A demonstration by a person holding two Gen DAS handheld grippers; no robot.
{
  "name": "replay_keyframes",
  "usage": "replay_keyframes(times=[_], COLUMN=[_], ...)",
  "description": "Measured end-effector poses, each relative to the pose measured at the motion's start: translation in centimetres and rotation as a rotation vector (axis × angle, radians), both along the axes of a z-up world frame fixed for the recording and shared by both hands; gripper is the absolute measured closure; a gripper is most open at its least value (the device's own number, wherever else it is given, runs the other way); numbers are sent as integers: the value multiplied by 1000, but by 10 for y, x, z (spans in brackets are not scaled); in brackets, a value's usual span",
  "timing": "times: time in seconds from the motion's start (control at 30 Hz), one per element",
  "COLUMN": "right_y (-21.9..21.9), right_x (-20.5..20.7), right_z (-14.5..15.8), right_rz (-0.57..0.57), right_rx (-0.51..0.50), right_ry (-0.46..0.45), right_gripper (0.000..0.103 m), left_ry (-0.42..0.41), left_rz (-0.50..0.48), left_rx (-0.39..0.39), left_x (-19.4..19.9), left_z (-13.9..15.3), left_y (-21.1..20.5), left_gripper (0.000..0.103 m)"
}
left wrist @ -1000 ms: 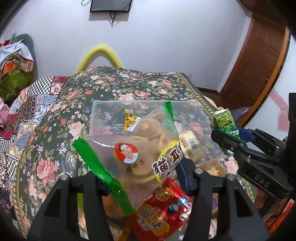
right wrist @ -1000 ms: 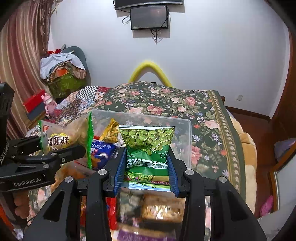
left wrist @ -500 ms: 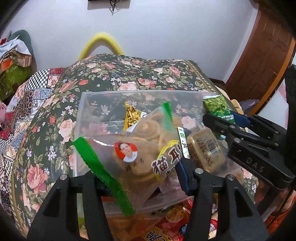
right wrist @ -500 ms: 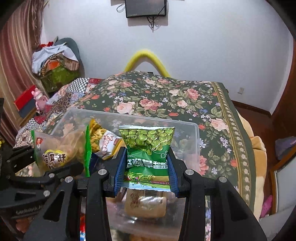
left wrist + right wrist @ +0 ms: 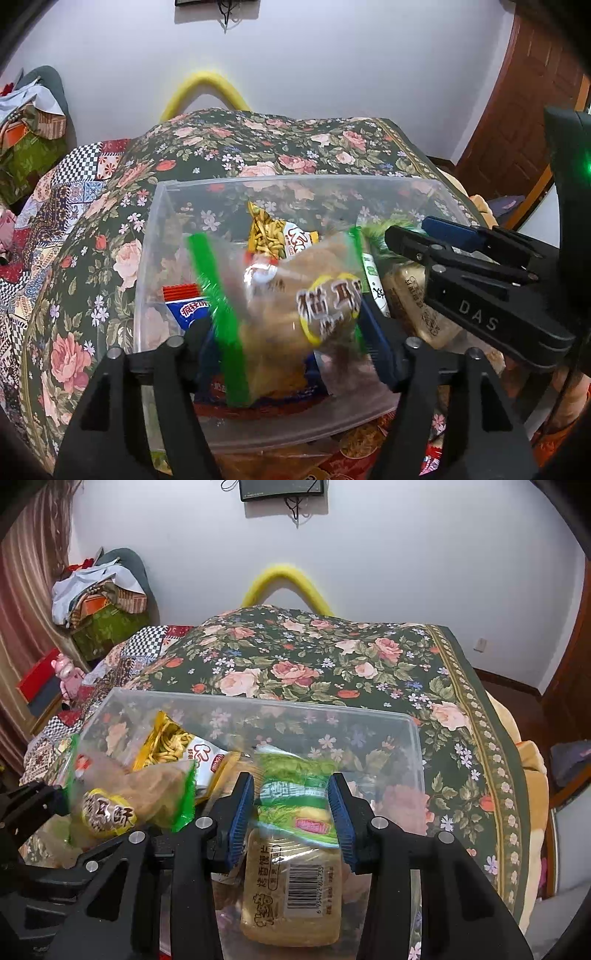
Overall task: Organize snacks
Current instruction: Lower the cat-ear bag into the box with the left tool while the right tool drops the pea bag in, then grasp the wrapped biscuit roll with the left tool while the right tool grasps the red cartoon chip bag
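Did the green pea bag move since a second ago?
Yes. The green pea bag went down into the clear box; before, it stood above the rim. The right gripper has just been opening around it.

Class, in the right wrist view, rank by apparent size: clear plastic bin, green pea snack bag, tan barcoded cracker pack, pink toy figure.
1. Clear plastic bin
2-3. Tan barcoded cracker pack and green pea snack bag: unsure, partly hidden and near the camera
4. Pink toy figure
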State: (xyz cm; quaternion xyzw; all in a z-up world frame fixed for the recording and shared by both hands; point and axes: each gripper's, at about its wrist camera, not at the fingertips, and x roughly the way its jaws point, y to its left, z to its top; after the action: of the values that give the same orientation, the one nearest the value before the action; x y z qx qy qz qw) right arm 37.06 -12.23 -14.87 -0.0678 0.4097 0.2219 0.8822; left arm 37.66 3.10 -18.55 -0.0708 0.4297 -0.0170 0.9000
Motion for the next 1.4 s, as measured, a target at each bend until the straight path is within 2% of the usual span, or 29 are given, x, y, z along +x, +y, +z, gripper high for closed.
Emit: replay_keyframes(times=[0.13,0.2,0.5,0.8,1.03,1.4], right_y=[-2,-4,-16,-34,-49,-46], right_x=[-7,-10,-39,-90,-121,-145], right_z=[7,11,37,60,58,36], right_rz=[-14,-12,-6,-3,5,13], right_rx=[-4,6,49,77,79,84], right_ry=[-35,-43,-83,-128,-103,-39], right_gripper=[47,44,43,37,35,28], left_ry=[-15,-33,-103,-134,-81,66], left_rz=[-2,-2,-5,-32,-25,36], left_rx=[-3,0,6,36,40,21], left_x=[-4,-9,-38,-87,-125,-157], left_z=[6,13,50,76,62,6], left_y=[0,2,8,18,37,68], left_gripper=[31,30,27,18,13,11])
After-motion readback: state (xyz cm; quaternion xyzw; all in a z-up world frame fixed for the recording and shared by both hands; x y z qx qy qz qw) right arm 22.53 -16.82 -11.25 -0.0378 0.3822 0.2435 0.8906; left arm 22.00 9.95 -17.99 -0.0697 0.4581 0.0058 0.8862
